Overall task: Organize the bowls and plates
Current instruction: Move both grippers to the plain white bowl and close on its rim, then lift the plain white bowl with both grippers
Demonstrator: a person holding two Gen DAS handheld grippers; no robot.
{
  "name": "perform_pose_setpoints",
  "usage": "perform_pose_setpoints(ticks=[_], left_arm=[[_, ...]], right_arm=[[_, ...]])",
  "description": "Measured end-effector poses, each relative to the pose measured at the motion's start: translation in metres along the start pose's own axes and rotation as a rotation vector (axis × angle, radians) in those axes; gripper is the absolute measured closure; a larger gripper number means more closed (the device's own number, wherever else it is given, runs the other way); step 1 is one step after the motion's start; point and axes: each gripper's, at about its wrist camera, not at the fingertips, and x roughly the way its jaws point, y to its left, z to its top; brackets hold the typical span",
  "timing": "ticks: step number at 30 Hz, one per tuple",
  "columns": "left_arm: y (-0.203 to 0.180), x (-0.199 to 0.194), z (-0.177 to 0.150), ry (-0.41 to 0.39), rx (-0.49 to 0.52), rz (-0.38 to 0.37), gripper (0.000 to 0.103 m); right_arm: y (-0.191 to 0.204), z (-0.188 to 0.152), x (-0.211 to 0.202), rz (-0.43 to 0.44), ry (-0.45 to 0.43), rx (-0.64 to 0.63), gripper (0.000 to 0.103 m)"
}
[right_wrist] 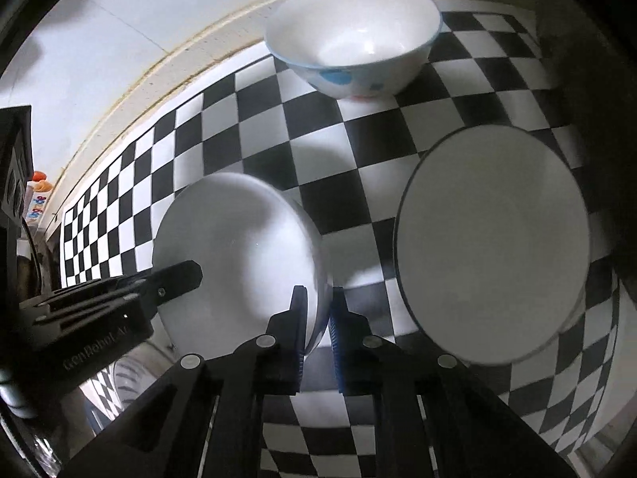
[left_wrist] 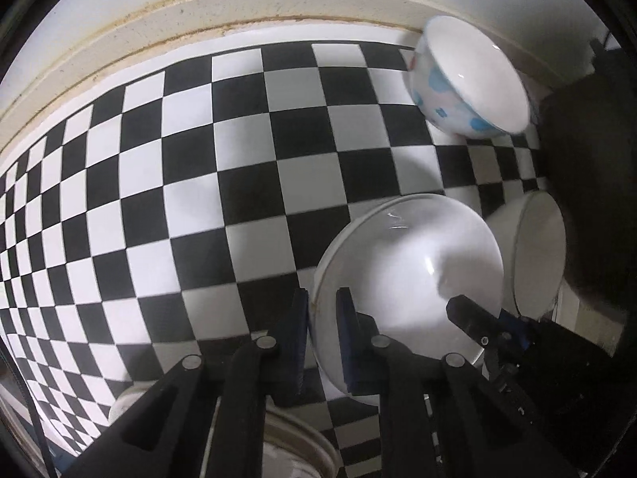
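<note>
Bowl [left_wrist: 406, 275], plain white, sits on the checkered table [left_wrist: 159, 199], near its front edge. Both grippers are on it, at opposite sides of the rim.

Left gripper [left_wrist: 323, 330]: points straight down, jaws narrow, 1 pad outside the wall and 1 inside, pinching the bowl's left rim. Right gripper [right_wrist: 318, 318]: tilted steeply down, jaws likewise narrow, clamped across the right rim. The bowl therefore lies between the 2 grippers, rightward of the left one and leftward of the right one. Neither hand is nearer; both already hold it. A round bowl has no long axis, so the line that matters is the one joining the 2 grips, running roughly across the rim.

Judgement: next move is a 2-handed lift. Both hands need to rise together, or the bowl will tilt about that line.

Outward from the bowl:
- second bowl [right_wrist: 493, 247], white with a dark rim, just beside it on the right.
- blue-patterned bowl [right_wrist: 354, 36] further back, near the wall, well apart.

View differences: the left wrist view shows the right gripper's tip over the far rim, and a ribbed pale dish [left_wrist: 286, 450] below the table edge, identity unclear. The right wrist view shows the second bowl's whole opening, which the left view only shows edge-on, plus small clutter at far left.
</note>
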Motion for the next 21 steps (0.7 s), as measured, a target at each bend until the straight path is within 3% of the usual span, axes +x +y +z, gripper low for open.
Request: perform_pose_setpoints(ticks=[9, 14, 21], left_arm=[[-0.027, -0.033, -0.051, -0.041, 0.046, -0.046, 0.091], [-0.04, -0.03, -0.079, -0.033, 0.053, -0.068, 0.091], [-0.052, -0.011, -0.104, 0.013, 0.074, -0.057, 0.091]], right_arm=[[-0.008, -0.041, -0.044, 0.026, -0.03, -0.023, 0.09], [-0.027, -0.078, -0.064, 0.03, -0.023, -0.029, 0.09], [-0.047, -0.114, -0.056, 0.022, 0.006, -0.03, 0.09]])
